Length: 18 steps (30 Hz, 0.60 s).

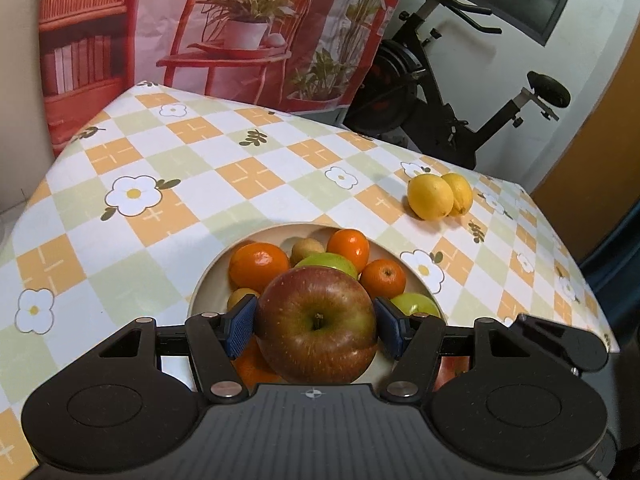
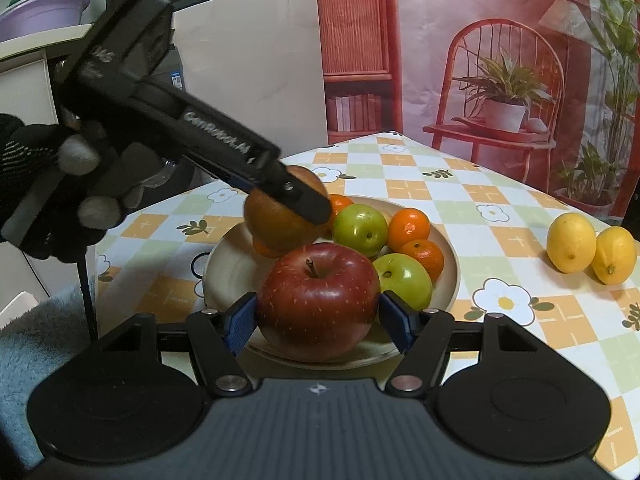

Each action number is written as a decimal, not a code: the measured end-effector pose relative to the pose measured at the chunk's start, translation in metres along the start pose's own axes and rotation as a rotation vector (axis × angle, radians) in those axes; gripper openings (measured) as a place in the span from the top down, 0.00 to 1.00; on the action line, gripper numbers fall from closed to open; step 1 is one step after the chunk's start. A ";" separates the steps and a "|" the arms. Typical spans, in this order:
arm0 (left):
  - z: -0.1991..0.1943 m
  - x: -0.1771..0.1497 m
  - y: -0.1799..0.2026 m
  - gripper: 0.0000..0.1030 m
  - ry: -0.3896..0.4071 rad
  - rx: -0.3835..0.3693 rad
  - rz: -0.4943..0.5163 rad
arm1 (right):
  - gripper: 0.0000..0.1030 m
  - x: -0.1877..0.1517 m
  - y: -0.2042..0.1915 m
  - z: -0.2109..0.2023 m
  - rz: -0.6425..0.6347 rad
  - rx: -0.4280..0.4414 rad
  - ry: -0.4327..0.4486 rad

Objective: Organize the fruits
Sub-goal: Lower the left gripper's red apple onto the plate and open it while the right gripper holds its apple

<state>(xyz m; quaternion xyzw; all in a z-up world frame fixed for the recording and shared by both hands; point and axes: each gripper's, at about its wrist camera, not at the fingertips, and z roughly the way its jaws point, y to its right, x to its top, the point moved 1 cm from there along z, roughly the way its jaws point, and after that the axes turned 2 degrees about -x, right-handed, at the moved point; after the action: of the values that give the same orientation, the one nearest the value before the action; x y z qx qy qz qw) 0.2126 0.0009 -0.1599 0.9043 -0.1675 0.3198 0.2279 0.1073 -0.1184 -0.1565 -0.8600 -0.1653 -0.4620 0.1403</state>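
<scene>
Red and russet fruit fills both views. The left tool (image 1: pixel 316 326) has its blue pads (image 1: pixel 241 326) closed about halfway, pressed against the sides of a reddish-brown apple (image 1: pixel 316 320) with its stem end facing the camera. In the right wrist view this same apple (image 2: pixel 280 216) hangs above the far left part of the bowl (image 2: pixel 228 268), clear of the fruit below it, with the left tool's black finger crossing in front of it. A gloved hand (image 2: pixel 44 184) holds that tool from the left.

The right tool (image 2: pixel 316 322) is likewise about half closed, its blue pads against the flanks of a deep red apple (image 2: pixel 318 300), stem up, at the near rim of the bowl. Whether this apple sits on the bowl or is lifted slightly, I cannot tell.

Inside the beige bowl lie two green apples (image 2: pixel 360 230), several small oranges (image 2: pixel 408 224) and, seen from the left wrist, a couple of small brownish-yellow fruits (image 1: pixel 306 249). The fruits are packed close and touch one another.

Two lemons (image 2: pixel 588 248) rest side by side, touching, on the table (image 1: pixel 200 168) well apart from the bowl, to its right in both views. A checked cloth of orange, green and white squares with daisy prints covers the table.
</scene>
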 end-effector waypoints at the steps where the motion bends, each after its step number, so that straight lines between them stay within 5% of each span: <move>1: 0.002 0.001 0.000 0.36 0.000 -0.001 -0.004 | 0.34 0.000 0.000 0.000 -0.001 0.000 0.001; 18: -0.009 0.010 -0.005 0.36 0.075 -0.003 -0.046 | 0.33 0.000 -0.006 0.009 -0.022 0.011 -0.012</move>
<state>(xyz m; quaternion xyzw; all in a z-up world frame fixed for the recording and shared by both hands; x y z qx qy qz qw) 0.2172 0.0081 -0.1483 0.8950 -0.1384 0.3478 0.2425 0.1115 -0.1093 -0.1610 -0.8600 -0.1783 -0.4575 0.1389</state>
